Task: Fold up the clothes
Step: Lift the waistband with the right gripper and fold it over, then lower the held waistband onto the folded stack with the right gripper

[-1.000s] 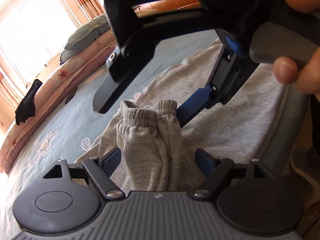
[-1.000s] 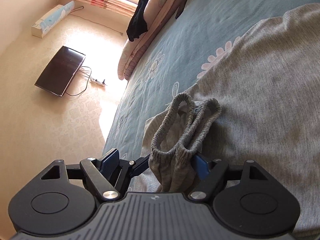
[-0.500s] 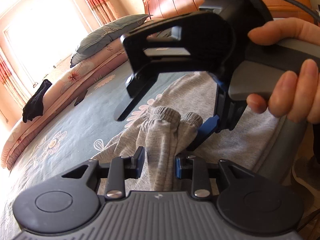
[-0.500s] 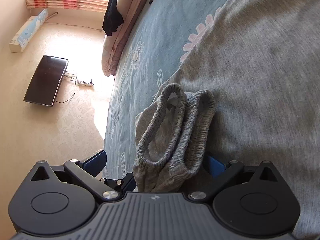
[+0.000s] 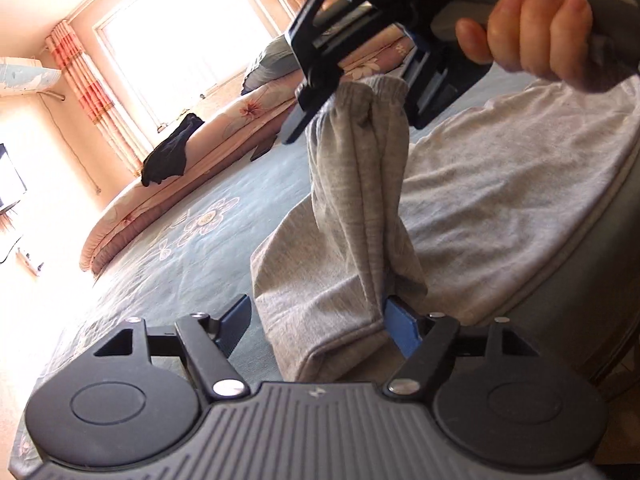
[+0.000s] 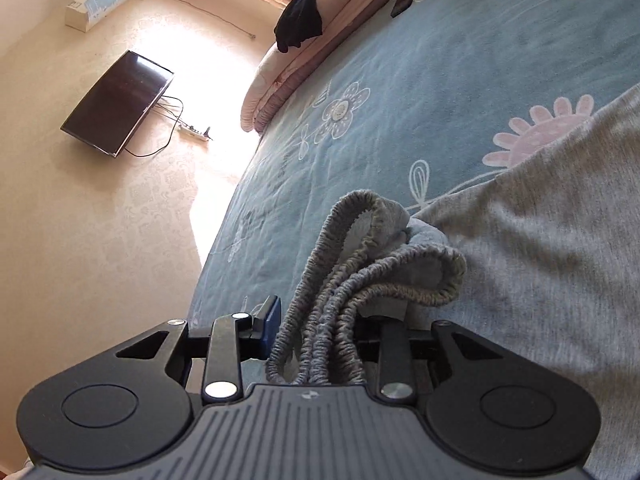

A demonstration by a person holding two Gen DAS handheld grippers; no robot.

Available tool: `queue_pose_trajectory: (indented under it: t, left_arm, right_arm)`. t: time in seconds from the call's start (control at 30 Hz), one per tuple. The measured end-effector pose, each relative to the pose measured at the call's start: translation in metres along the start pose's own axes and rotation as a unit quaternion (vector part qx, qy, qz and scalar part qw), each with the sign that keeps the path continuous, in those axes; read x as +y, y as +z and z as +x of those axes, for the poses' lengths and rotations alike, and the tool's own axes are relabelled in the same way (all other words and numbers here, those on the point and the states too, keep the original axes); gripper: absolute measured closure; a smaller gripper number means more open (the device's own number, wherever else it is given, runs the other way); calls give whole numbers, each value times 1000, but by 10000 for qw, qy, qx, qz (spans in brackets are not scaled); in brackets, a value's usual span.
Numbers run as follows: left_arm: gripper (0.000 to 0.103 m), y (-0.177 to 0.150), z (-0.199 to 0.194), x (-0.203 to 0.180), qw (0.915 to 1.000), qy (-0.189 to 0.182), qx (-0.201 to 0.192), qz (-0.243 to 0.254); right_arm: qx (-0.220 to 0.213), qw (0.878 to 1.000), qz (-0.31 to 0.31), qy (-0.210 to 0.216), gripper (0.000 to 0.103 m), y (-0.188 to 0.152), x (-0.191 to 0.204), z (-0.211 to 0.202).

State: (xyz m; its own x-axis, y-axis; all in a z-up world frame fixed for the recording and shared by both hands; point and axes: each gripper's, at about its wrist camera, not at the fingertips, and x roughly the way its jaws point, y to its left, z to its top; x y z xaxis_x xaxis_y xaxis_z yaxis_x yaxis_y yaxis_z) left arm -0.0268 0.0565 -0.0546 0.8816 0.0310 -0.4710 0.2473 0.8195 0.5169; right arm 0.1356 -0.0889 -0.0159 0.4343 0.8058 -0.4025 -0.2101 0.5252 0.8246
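Grey sweatpants (image 5: 500,184) lie spread on the blue bed sheet (image 5: 192,248). A hand (image 5: 528,32) holds my right gripper (image 5: 356,126) high above the bed, shut on the two elastic cuffs (image 5: 372,84). The legs hang from it as a taut column. In the right wrist view the bunched cuffs (image 6: 360,248) fill the narrow gap of the right gripper (image 6: 324,320), hiding its right finger. My left gripper (image 5: 318,324) stands open low over the sheet, with the folded leg fabric between its wide-set fingers and touching the right blue pad (image 5: 400,330).
A rolled floral quilt (image 5: 180,188) runs along the bed's far edge with a black garment (image 5: 172,156) draped over it and a dark phone (image 5: 260,148) beside it. Off the bed I see a television (image 6: 116,104) and a power strip (image 6: 194,130).
The right gripper has closed on the cuffs and lifted them well above the bed. The left gripper, shut on the legs half a second ago, has opened and sits lower down the legs.
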Motion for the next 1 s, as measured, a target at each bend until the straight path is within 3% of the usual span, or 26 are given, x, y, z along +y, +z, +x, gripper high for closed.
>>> queue_pose_trajectory:
  t: [0.17,0.37,0.53,0.67,0.83,1.0]
  left_arm:
    - [29,-2,10,-11,9994,188,141,261]
    - [29,-10,23,-4,9977,420,507,-145]
    - [29,-23,28,16,9893,949,987,-511]
    - [22,-36,15,30,9874,815,1123,-759]
    - [20,-42,1,35,9873,826,1185,-656]
    - [20,-25,-6,32,9931,433,809,-736]
  right_arm:
    - [-38,9997,-186,147,69,10,26,4]
    - [-85,9986,-409,316,78,21,58,9]
    - [-121,9980,-519,334,78,25,70,9]
    - [-154,9985,-504,162,78,25,66,6]
    - [-176,9990,-410,88,78,26,58,4]
    - [-189,9987,-445,178,78,25,62,3]
